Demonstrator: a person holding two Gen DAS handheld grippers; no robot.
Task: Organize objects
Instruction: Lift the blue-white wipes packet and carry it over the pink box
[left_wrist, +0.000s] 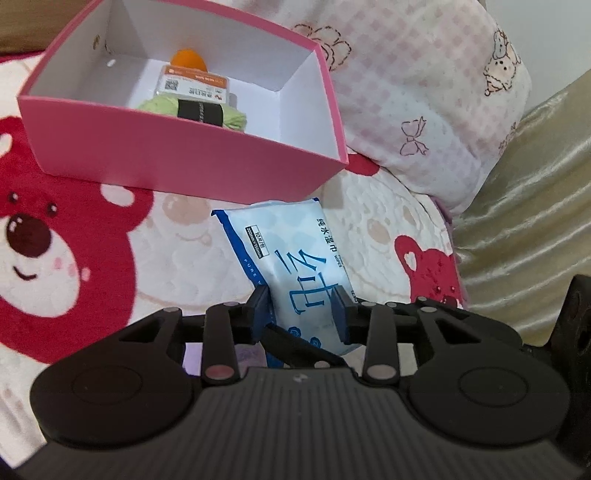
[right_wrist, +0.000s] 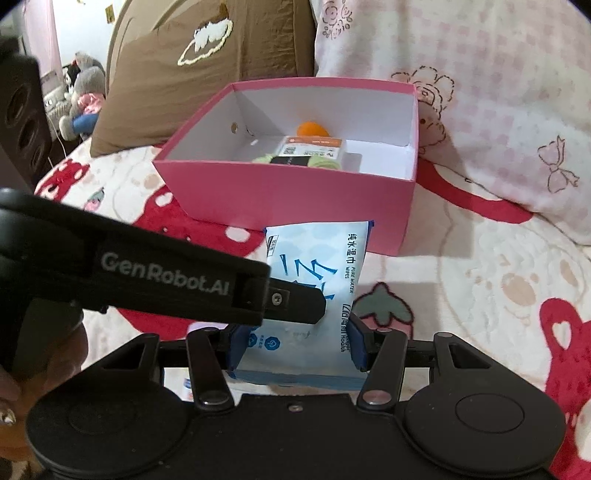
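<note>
Two tongs (right_wrist: 295, 343) (left_wrist: 303, 314), one wipes pack (right_wrist: 314, 266), one pink box (right_wrist: 288, 199)

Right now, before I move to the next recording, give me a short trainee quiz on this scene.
1. True or false: the pink box is empty.
2. What sits between the fingers of the right gripper? A) the wipes pack B) a mug C) a sock
3. Fill in: the pink box's inner walls are ___.

Key: 1 false, several items lie inside; 2 A; 3 white.
</note>
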